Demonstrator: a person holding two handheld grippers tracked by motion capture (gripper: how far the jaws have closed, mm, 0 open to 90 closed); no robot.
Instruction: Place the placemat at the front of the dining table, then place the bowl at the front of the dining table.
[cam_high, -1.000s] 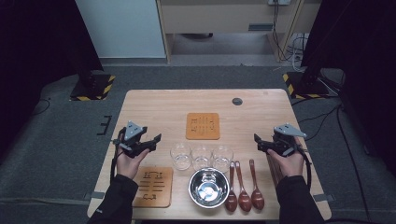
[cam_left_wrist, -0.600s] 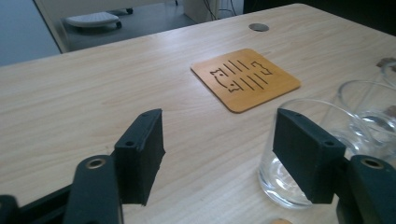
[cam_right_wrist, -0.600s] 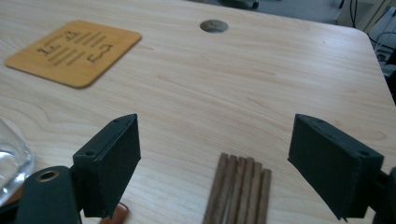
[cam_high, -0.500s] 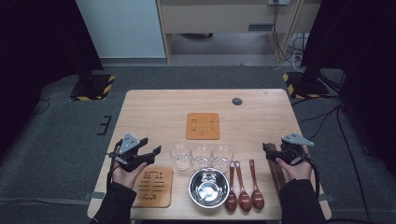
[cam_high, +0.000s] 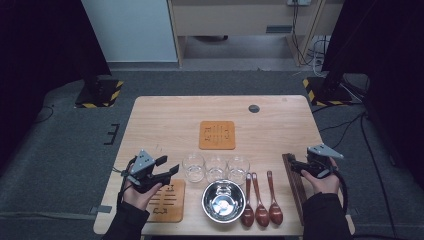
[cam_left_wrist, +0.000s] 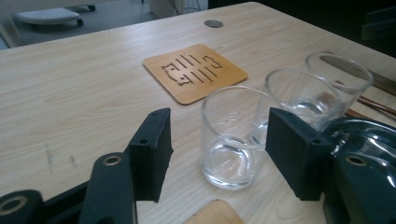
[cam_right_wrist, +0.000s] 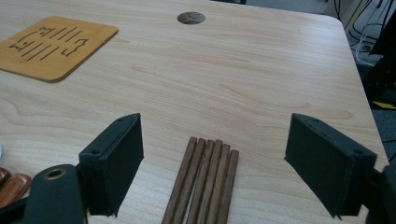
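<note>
Since a second ago both hands have drawn back toward the near edge of the pale wooden table (cam_high: 165, 117). The left gripper (cam_high: 169, 171) has dropped from beside the row of glasses to a spot over the near-left cork coaster (cam_high: 167, 202). The right gripper (cam_high: 296, 167) has sunk onto the far end of the dark chopsticks. The left jaws have just been closing and the right jaws easing inward a little. Both claws remain released: nothing is pressed by either pair of pads.

In the left gripper view the leftmost clear drinking glass (cam_left_wrist: 232, 137) stands upright beyond the two black pads, seen through the gap between them and apart from both. Two more clear glasses (cam_left_wrist: 299, 93) line up behind it, and the polished steel bowl (cam_left_wrist: 373, 140) sits just behind the right-hand pad. A second square cork coaster (cam_left_wrist: 194, 72) lies farther out toward the middle of the table, clear of everything.

In the right gripper view the bundle of dark brown wooden chopsticks (cam_right_wrist: 205, 184) lies flat between the widely spread pads, touching neither. Its long axis runs from the table's near edge toward the far side, tips pointing away from the person, close along the right edge. Three brown wooden spoons (cam_high: 260, 200) lie parallel to it, between bundle and bowl, bowls of the spoons nearest the person.
</note>
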